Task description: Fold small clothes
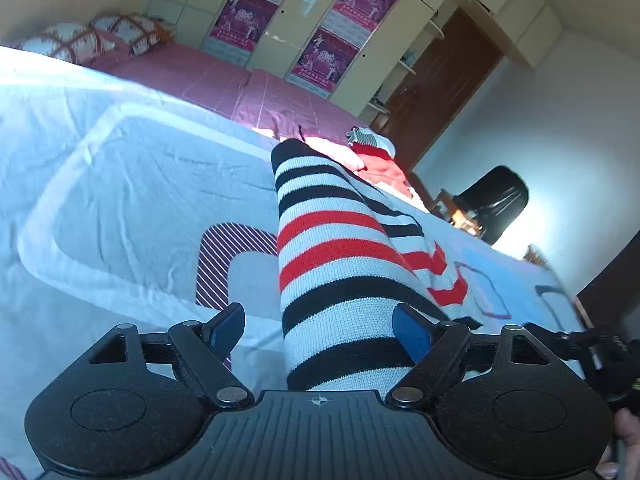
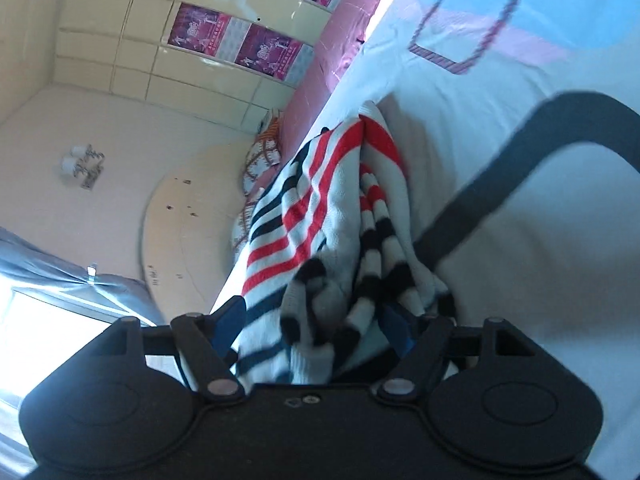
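A knitted garment with white, black and red stripes lies on the white bed cover. In the left wrist view it runs from between the blue-padded fingers out across the bed. My left gripper stands wide open around it, with a gap on the left side. In the right wrist view the same striped garment is bunched and fills the space between the fingers. My right gripper is partly closed around the bunched fabric; whether it grips it is unclear.
The cover has purple and dark printed shapes. A pink sheet and patterned pillows lie beyond. A red and striped clothes pile sits at the far edge. A wardrobe with posters and a dark chair stand behind.
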{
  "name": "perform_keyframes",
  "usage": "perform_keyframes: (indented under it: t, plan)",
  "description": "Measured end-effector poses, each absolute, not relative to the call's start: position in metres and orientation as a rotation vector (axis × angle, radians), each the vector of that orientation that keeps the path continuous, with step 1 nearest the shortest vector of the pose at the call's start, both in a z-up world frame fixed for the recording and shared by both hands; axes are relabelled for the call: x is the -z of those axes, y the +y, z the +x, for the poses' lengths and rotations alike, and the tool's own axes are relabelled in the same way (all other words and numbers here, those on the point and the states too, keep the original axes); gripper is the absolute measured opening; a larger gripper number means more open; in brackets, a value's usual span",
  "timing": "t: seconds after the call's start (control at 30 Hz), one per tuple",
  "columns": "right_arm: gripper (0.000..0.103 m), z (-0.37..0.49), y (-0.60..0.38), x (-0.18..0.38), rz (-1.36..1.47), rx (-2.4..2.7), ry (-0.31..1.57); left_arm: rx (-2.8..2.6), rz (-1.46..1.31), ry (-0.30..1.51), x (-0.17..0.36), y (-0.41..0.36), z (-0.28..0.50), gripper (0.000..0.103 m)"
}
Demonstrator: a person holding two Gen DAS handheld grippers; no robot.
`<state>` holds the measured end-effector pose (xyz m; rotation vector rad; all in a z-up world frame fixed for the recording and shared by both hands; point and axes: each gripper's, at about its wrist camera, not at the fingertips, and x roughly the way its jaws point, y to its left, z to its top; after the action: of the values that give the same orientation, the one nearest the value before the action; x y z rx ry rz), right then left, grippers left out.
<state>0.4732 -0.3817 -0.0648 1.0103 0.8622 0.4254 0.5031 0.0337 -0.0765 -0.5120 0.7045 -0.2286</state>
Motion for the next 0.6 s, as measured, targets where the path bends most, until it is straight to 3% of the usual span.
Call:
perform_keyframes:
  t: [0.07, 0.1, 0.13, 0.27, 0.4, 0.47, 0.57, 0.6]
  plan:
    - [0.065, 0.480, -0.366, 0.061, 0.934, -0.420, 0.884, 0.218, -0.532, 0.696, 0.083, 0.021, 0.515, 0.080]
    - [0.037, 0.484, -0.354, 0.055, 0.852, -0.400, 0.888, 0.216, -0.513, 0.691, 0.082, 0.018, 0.517, 0.080]
    - [0.022, 0.484, -0.342, 0.052, 0.754, -0.381, 0.898, 0.216, -0.495, 0.694, 0.082, 0.013, 0.523, 0.080]
    - [0.019, 0.465, -0.304, 0.021, 0.505, -0.444, 0.772, 0.212, -0.444, 0.697, 0.076, 0.017, 0.524, 0.080]
    - [0.018, 0.441, -0.302, -0.012, 0.468, -0.496, 0.596, 0.197, -0.403, 0.699, 0.071, 0.022, 0.521, 0.080]
    - [0.018, 0.445, -0.313, 0.000, 0.466, -0.432, 0.634, 0.215, -0.393, 0.748, 0.076, 0.019, 0.525, 0.080]
    - [0.019, 0.462, -0.331, 0.058, 0.569, -0.346, 0.849, 0.239, -0.373, 0.776, 0.081, 0.006, 0.527, 0.080]
    - [0.019, 0.459, -0.339, 0.062, 0.628, -0.361, 0.824, 0.232, -0.357, 0.773, 0.080, 0.002, 0.526, 0.080]
